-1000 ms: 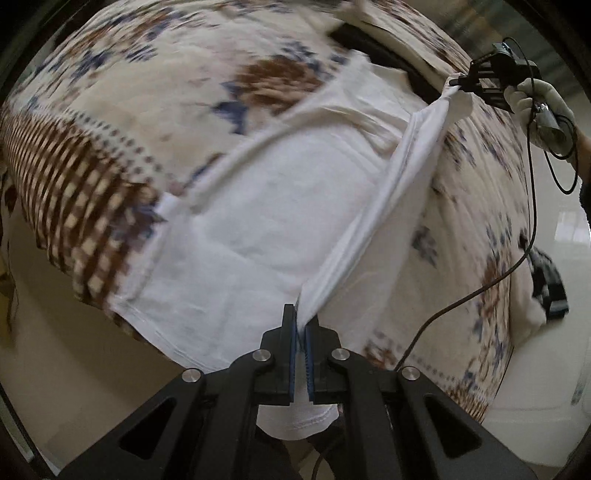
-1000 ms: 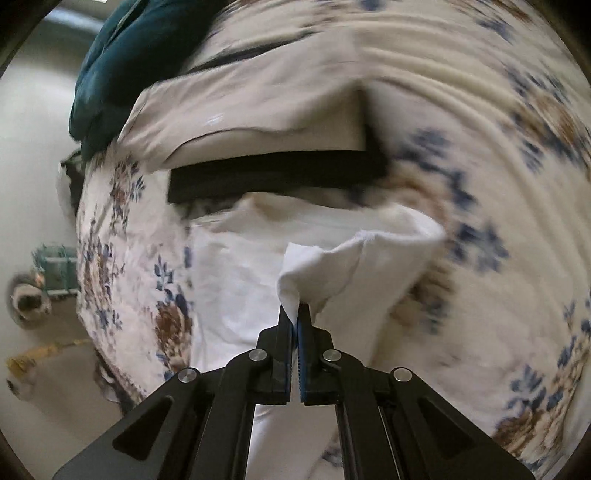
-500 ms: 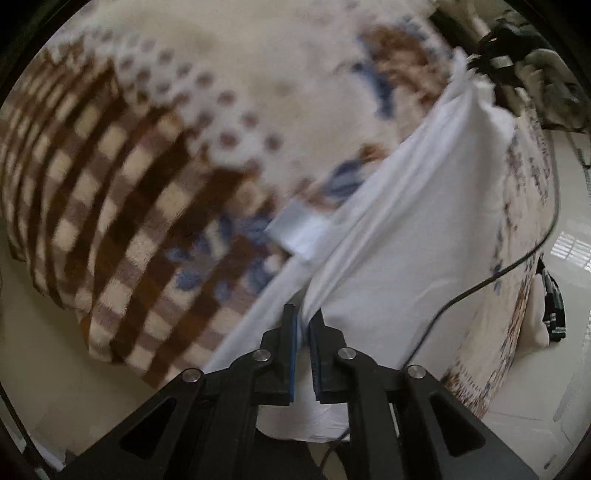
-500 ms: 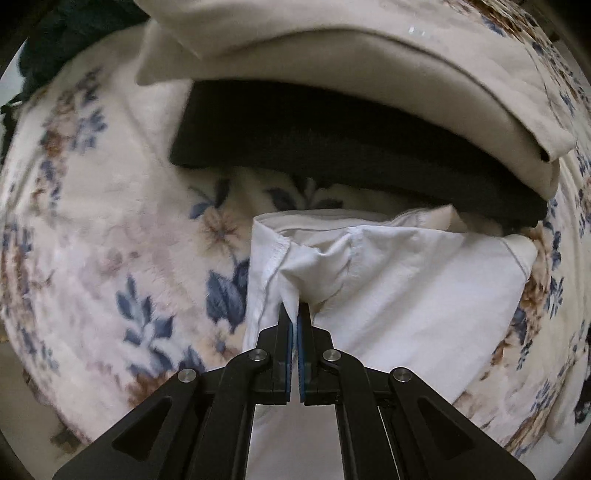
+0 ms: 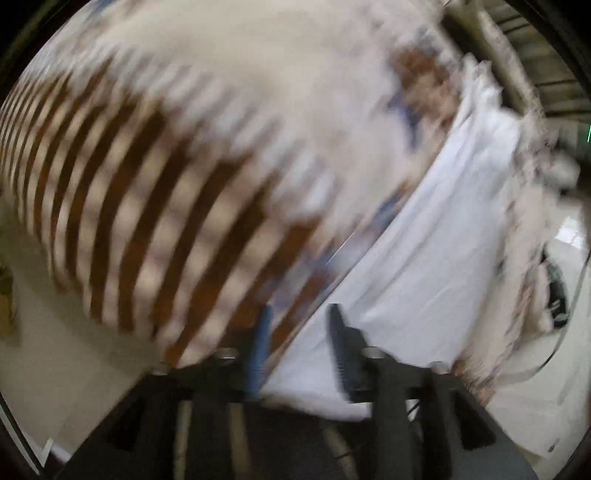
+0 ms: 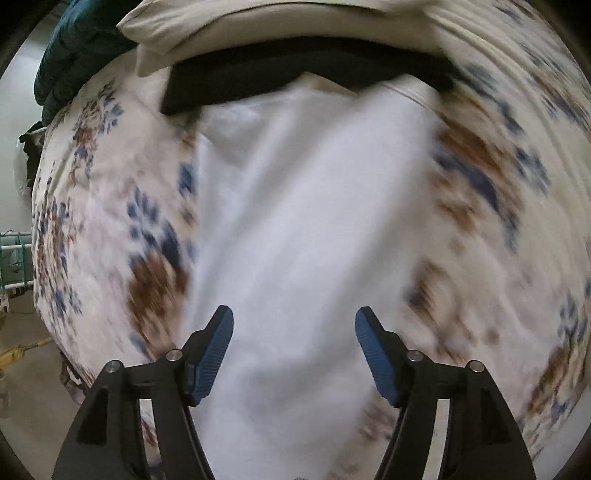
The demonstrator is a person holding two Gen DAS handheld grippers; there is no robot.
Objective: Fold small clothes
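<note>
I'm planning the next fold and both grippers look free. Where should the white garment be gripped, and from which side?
Probably the white garment's near end, by the right gripper. It lies as a long flat strip on the floral blanket, its far end against the dark folded clothes. Coming in low from the near side lets both corners lift toward that end. The left gripper is open too.

Bed covered by a cream floral blanket (image 6: 498,155) with blue and brown blooms; brown-checked border (image 5: 122,221) hung over the edge. Pale tiled floor (image 5: 59,376) beside it, glossy under daylight. Beige pillow (image 6: 280,26) and teal quilt (image 6: 74,48) lay at the far end
</note>
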